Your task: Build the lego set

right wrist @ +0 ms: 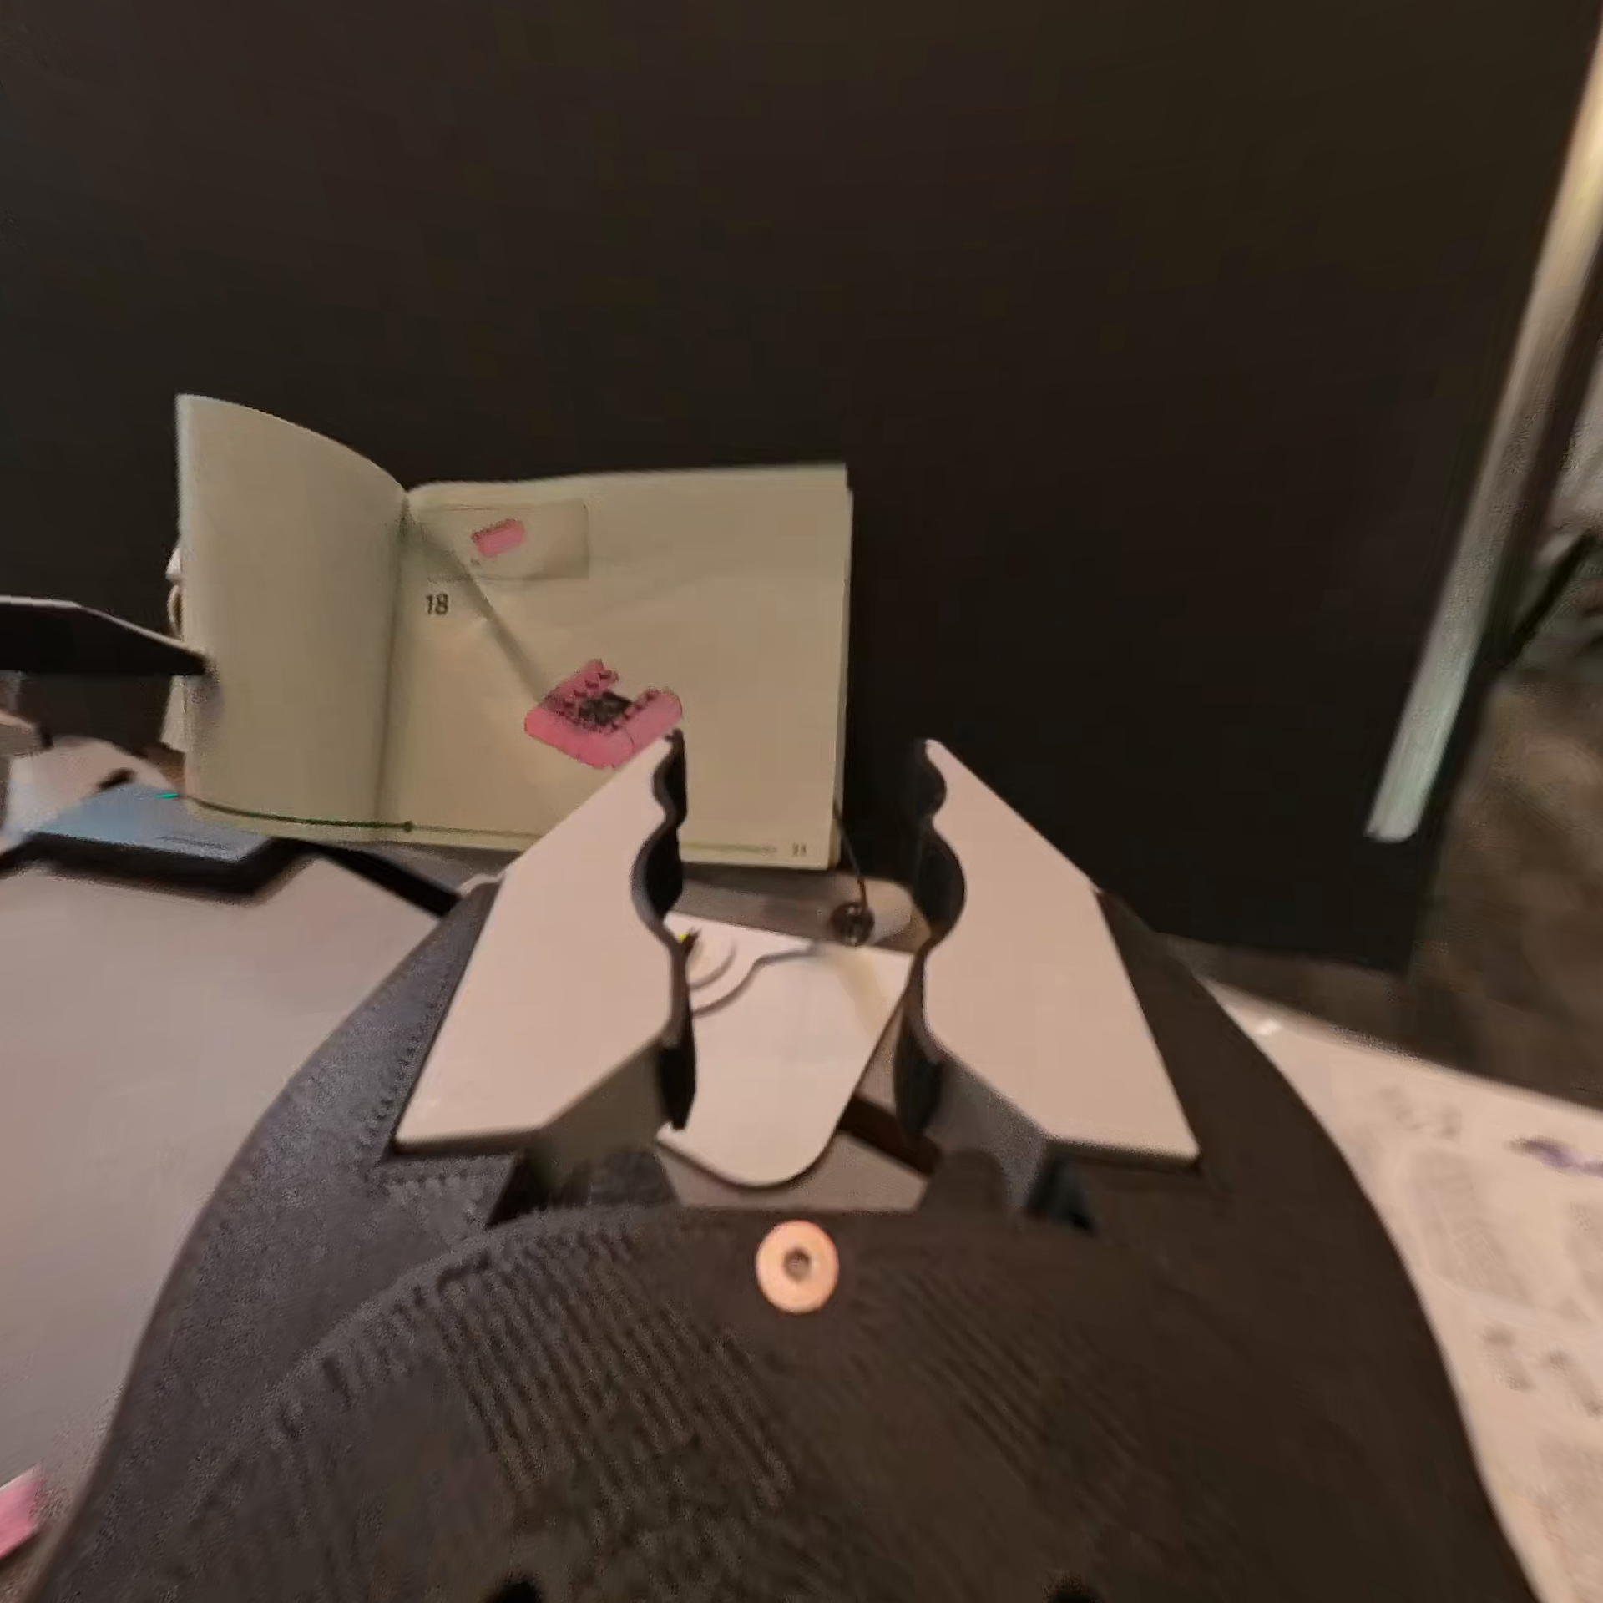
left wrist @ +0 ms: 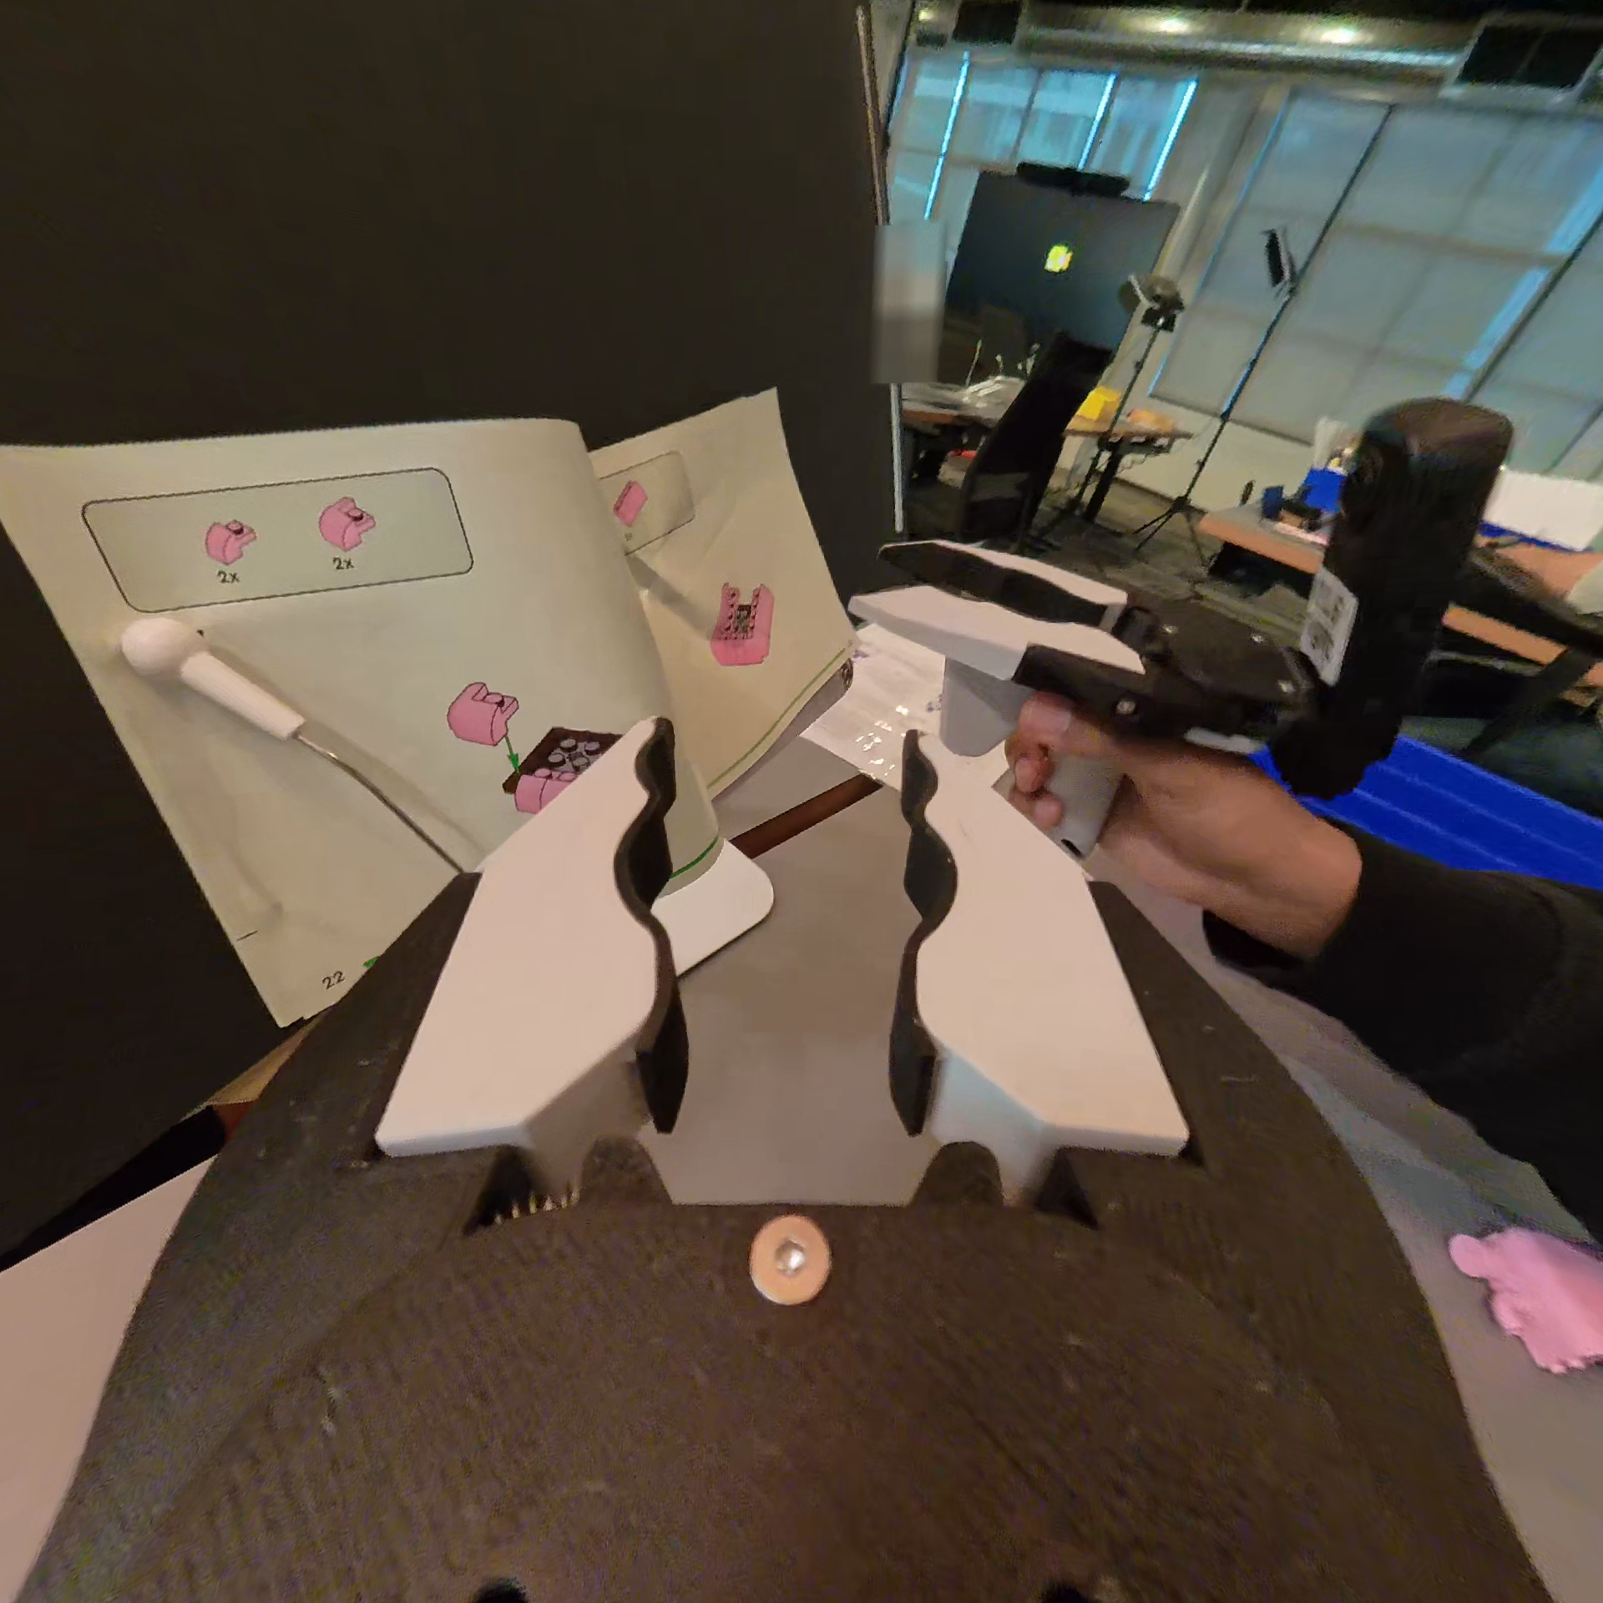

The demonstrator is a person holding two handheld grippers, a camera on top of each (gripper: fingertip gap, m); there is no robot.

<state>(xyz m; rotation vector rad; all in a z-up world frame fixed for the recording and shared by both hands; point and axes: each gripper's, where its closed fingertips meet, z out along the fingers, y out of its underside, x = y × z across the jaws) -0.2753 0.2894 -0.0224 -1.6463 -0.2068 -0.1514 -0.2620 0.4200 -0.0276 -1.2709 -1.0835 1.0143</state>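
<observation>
The open instruction booklet (left wrist: 347, 659) stands upright on a white stand (left wrist: 724, 902) against the black backdrop. My left gripper (left wrist: 785, 746) is open and empty, close in front of the booklet's lower right corner. My right gripper (left wrist: 870, 579), held by a hand (left wrist: 1171, 815), hovers open to the right of the booklet. In the right wrist view the right gripper (right wrist: 802, 750) is open and empty, facing the booklet (right wrist: 520, 677) above the stand's base (right wrist: 763, 1058). A blurred cluster of pink lego pieces (left wrist: 1535, 1301) lies on the grey table at the lower right.
A white clip arm (left wrist: 208, 672) holds the left page. A printed paper sheet (right wrist: 1518, 1258) lies on the table to the right. A pink piece (right wrist: 17, 1509) shows at the lower left edge. The left gripper's tip (right wrist: 95, 646) enters from the left. Office furniture stands beyond the backdrop.
</observation>
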